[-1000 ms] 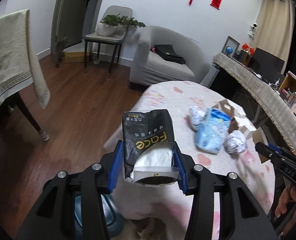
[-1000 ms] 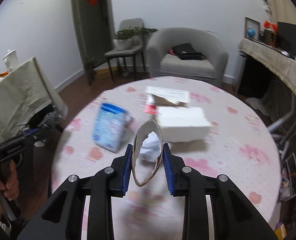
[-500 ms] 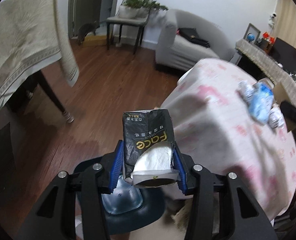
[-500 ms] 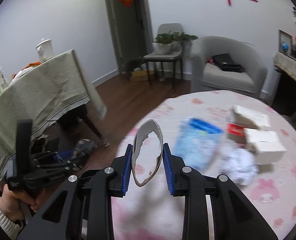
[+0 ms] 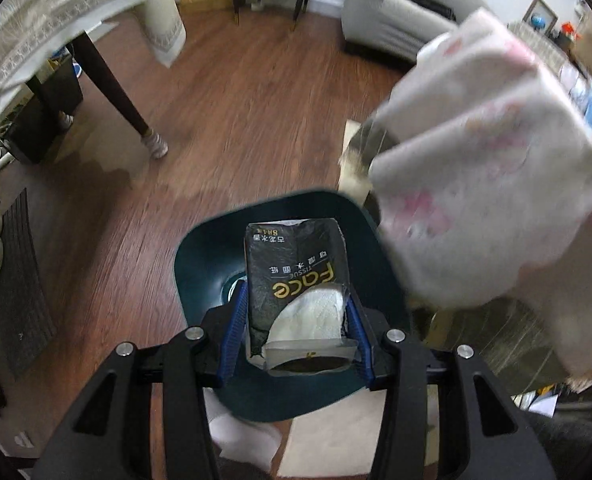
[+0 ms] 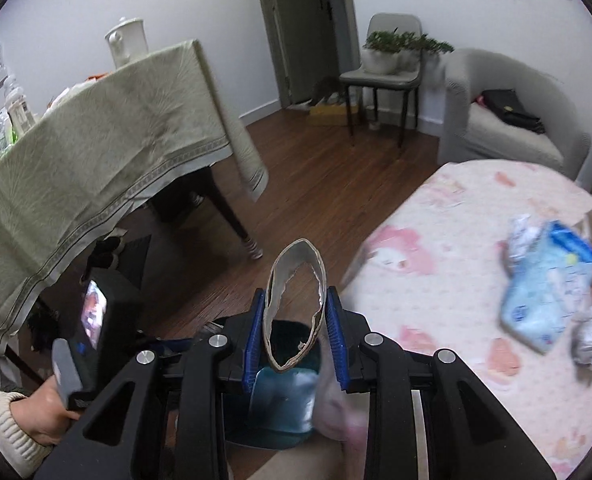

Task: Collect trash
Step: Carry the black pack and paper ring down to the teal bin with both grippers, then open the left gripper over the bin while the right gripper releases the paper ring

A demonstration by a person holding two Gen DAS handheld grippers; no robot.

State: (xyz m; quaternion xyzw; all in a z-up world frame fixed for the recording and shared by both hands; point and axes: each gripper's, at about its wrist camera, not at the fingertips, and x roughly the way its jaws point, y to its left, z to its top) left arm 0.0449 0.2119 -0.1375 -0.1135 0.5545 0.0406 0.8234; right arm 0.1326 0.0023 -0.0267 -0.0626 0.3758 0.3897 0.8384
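Note:
My left gripper [image 5: 296, 332] is shut on a black tissue pack [image 5: 296, 276] with white tissue showing, held straight above the open dark teal trash bin [image 5: 204, 264] on the floor. My right gripper [image 6: 295, 332] is shut on a squashed cardboard tube [image 6: 294, 300], held over the table's edge with the bin [image 6: 284, 408] below it. A blue wrapper [image 6: 547, 296] and crumpled foil balls [image 6: 591, 340] lie on the pink round table [image 6: 455, 240].
A cloth-covered table [image 6: 96, 152] stands to the left, with its dark leg [image 5: 112, 84] near the bin. A grey armchair [image 6: 503, 116] and a chair with plants [image 6: 383, 72] stand at the back. The pink tablecloth [image 5: 487, 184] hangs close on the right of the bin.
Both grippers swung left and down from the table toward the floor. The left one with the tissue pack now hangs over the bin; the right one carries the tube to the table's edge.

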